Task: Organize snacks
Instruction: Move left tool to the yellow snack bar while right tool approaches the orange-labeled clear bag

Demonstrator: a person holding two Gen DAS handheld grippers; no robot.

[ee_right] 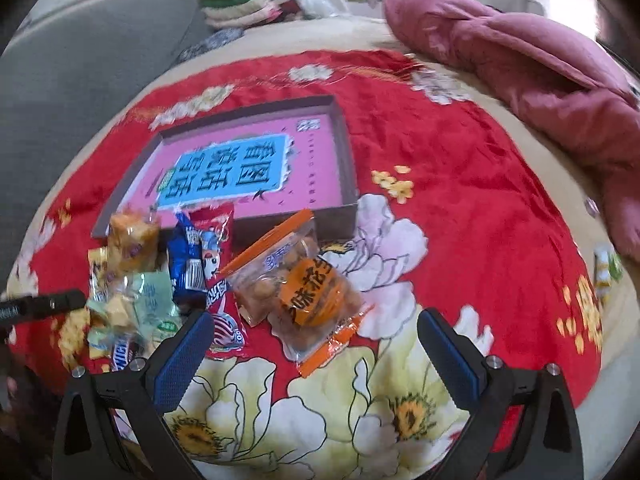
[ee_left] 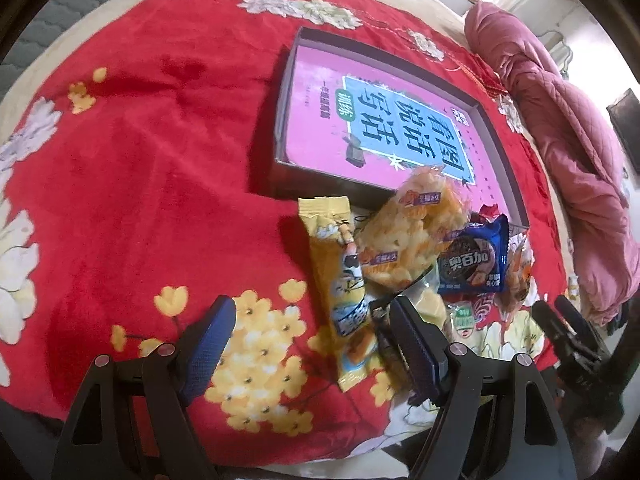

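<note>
A shallow brown box (ee_left: 280, 120) (ee_right: 344, 152) lined with a pink printed sheet lies on the red flowered cloth. In front of it sits a heap of snacks: a long yellow packet (ee_left: 340, 276), a clear bag of yellow puffs (ee_left: 408, 236), a blue biscuit packet (ee_left: 472, 264) (ee_right: 186, 260), a red packet (ee_right: 214, 240) and an orange-labelled bag of nuts (ee_right: 304, 288). My left gripper (ee_left: 312, 316) is open, its right finger (ee_left: 412, 344) touching the heap's near edge. Just short of the nut bag, my right gripper (ee_right: 316, 328) hangs open and holds nothing.
A pink quilt (ee_left: 560, 132) (ee_right: 540, 72) is bunched along the right side of the bed. A grey headboard (ee_right: 72, 92) and folded cloths (ee_right: 244, 0) are at the far left. A small green-and-white packet (ee_right: 606, 268) lies alone at the right edge.
</note>
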